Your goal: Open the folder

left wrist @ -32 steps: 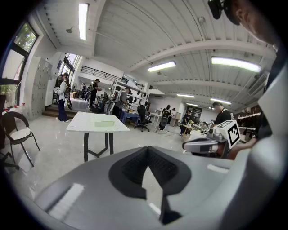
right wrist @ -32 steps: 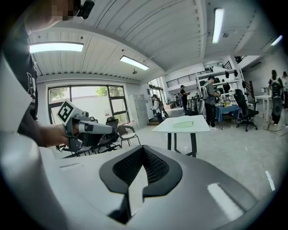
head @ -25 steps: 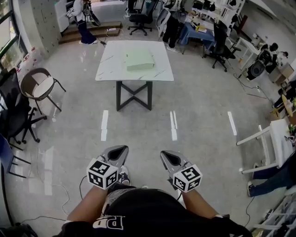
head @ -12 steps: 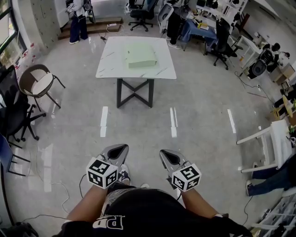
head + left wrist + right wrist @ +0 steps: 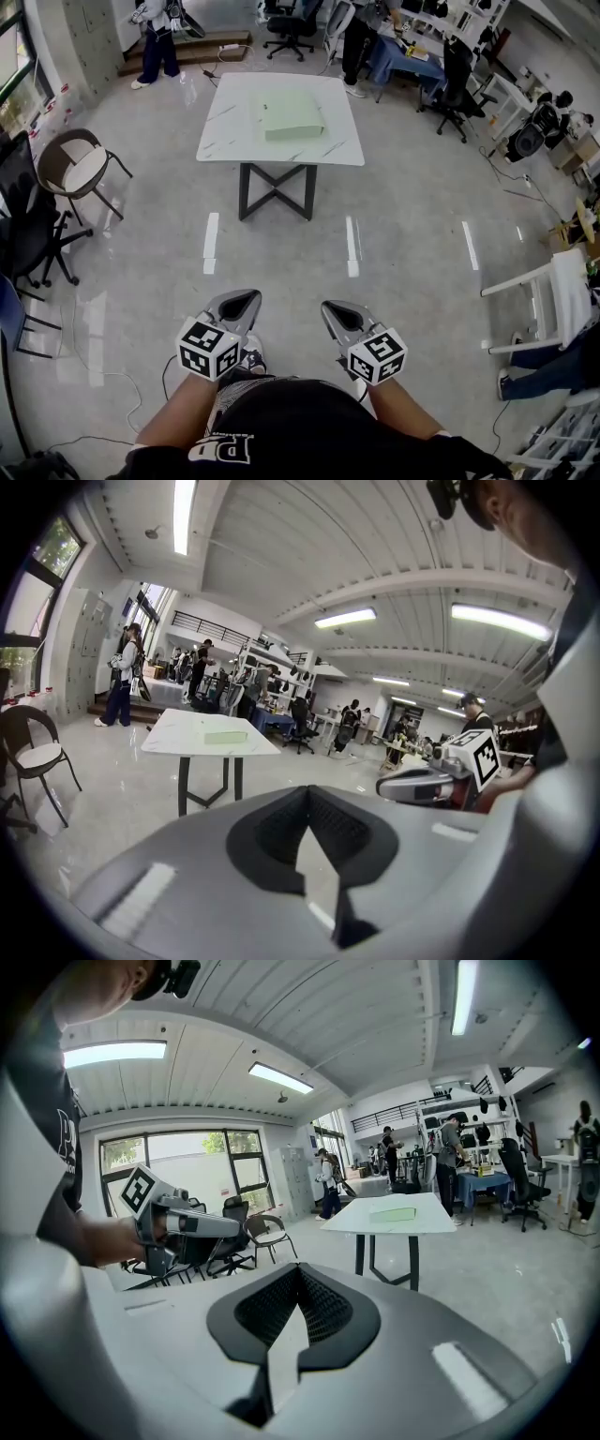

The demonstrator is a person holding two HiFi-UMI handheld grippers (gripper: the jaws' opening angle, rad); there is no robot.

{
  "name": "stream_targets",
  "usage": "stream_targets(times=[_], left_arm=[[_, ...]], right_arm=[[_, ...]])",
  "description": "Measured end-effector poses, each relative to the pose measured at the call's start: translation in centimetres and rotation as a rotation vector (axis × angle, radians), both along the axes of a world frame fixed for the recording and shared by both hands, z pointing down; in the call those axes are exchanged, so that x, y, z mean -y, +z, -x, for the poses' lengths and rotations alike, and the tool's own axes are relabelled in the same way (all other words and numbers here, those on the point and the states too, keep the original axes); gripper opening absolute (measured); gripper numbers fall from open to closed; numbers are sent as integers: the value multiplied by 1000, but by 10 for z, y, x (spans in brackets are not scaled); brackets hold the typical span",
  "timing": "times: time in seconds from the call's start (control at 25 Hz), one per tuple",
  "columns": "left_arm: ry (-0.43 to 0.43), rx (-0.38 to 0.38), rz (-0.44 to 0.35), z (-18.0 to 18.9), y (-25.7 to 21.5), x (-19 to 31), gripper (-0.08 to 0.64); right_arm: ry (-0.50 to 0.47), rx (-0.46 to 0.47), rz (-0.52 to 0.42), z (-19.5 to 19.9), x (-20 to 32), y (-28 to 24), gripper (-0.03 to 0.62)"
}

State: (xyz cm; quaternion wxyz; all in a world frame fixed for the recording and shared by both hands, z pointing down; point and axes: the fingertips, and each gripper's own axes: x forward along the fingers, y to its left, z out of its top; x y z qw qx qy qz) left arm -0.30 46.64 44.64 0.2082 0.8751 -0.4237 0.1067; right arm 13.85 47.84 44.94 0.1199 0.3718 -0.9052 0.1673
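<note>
A pale green folder (image 5: pixel 292 117) lies shut on a white marble-topped table (image 5: pixel 231 139) with black crossed legs, far ahead across the floor. My left gripper (image 5: pixel 242 302) and right gripper (image 5: pixel 336 311) are held side by side close to my body, both far short of the table. Each one's jaws meet at the tip with nothing between them. In the left gripper view the folder (image 5: pixel 225 736) shows small on the table (image 5: pixel 183 744), with the right gripper (image 5: pixel 394 787) beside it. The right gripper view shows the folder (image 5: pixel 393 1213) likewise.
A brown chair (image 5: pixel 80 169) and a black office chair (image 5: pixel 28 234) stand at the left. A white chair (image 5: pixel 553 291) stands at the right. Desks, office chairs and several people (image 5: pixel 155 37) fill the back of the room. Grey floor lies between me and the table.
The table and folder have come slightly nearer and lower in the head view. Both grippers keep their place in front of my body, still shut.
</note>
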Motion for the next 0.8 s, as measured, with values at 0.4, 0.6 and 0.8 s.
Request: stream_targets(times=[0.4,0.6,0.8], left_arm=[[46,-13,16,15,-3,38,54],[61,1,-10,31,-9,58,54],[84,9,-27,43,-10,75,54]], right_arm=[[9,-11,-14,28,40,-8,-2],[22,-13,-15,44,56,-8,-1],[35,-13,-25,59,69,-9,-2]])
